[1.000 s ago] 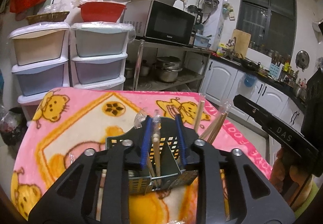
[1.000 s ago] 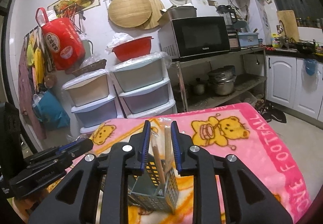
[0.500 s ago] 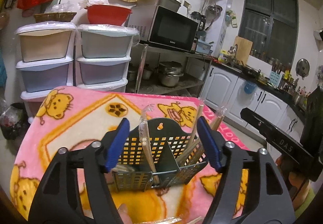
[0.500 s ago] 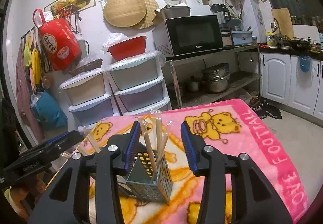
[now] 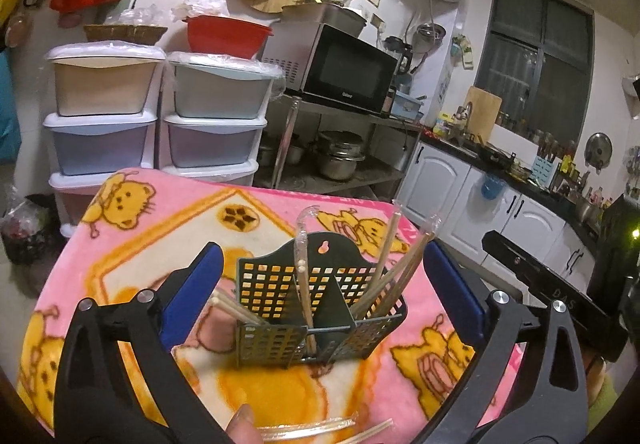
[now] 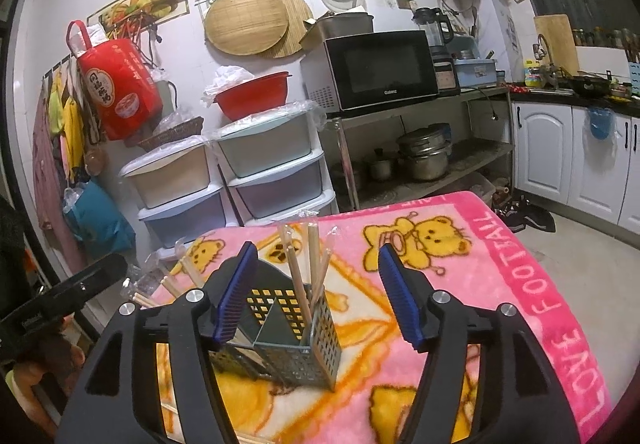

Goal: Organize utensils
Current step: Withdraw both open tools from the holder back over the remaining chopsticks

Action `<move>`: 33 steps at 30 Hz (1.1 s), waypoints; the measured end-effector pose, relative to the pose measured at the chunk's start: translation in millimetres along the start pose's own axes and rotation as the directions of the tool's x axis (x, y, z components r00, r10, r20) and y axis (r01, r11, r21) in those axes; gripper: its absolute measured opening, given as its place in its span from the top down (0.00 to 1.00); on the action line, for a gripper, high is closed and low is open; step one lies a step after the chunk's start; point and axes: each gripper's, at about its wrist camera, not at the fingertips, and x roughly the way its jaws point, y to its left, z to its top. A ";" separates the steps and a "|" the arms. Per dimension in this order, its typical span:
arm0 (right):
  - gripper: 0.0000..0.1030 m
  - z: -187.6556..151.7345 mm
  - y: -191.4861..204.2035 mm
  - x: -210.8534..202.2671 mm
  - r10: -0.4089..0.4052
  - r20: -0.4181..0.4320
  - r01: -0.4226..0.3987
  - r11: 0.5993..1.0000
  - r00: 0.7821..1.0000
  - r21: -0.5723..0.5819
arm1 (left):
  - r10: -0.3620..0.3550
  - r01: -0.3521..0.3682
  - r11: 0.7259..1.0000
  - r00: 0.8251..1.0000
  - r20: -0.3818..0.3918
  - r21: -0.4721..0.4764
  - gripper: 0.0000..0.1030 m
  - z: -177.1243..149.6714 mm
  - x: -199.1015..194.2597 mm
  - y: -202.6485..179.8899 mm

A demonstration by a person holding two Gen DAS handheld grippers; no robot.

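A grey perforated utensil holder [image 5: 316, 308] with dividers stands on the pink bear blanket [image 5: 160, 228]. Several wooden chopsticks [image 5: 384, 272] in clear wrappers stand in its compartments. My left gripper [image 5: 320, 284] is open wide and empty, its jaws on either side of the holder. In the right wrist view the holder [image 6: 288, 340] sits between and just beyond my open, empty right gripper [image 6: 316, 292], with chopsticks [image 6: 304, 268] sticking up. More wrapped chopsticks [image 5: 320, 434] lie on the blanket at the near edge.
The other gripper [image 5: 560, 304] shows at the right of the left wrist view. Loose chopsticks [image 6: 172, 284] lie at the blanket's left. Beyond the table stand stacked plastic drawers [image 6: 248, 179], a steel rack with a microwave [image 6: 380, 71] and pots, and white cabinets [image 6: 580, 155].
Both grippers have opened and let go of chopsticks, which now stand in the holder. Both have drawn back and risen slightly.
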 end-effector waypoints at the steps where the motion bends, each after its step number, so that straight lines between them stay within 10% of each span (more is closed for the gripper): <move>1: 0.40 -0.8 0.1 -2.2 0.000 0.000 0.000 1.000 1.000 0.000 | 0.001 -0.001 1.000 1.000 0.002 -0.003 0.10 -0.5 -2.0 0.8; 33: 0.37 -25.7 -0.8 -34.1 -0.006 -0.061 0.005 1.000 0.998 -0.017 | 0.018 -0.021 0.997 0.999 -0.045 -0.069 0.10 -26.5 -29.0 25.3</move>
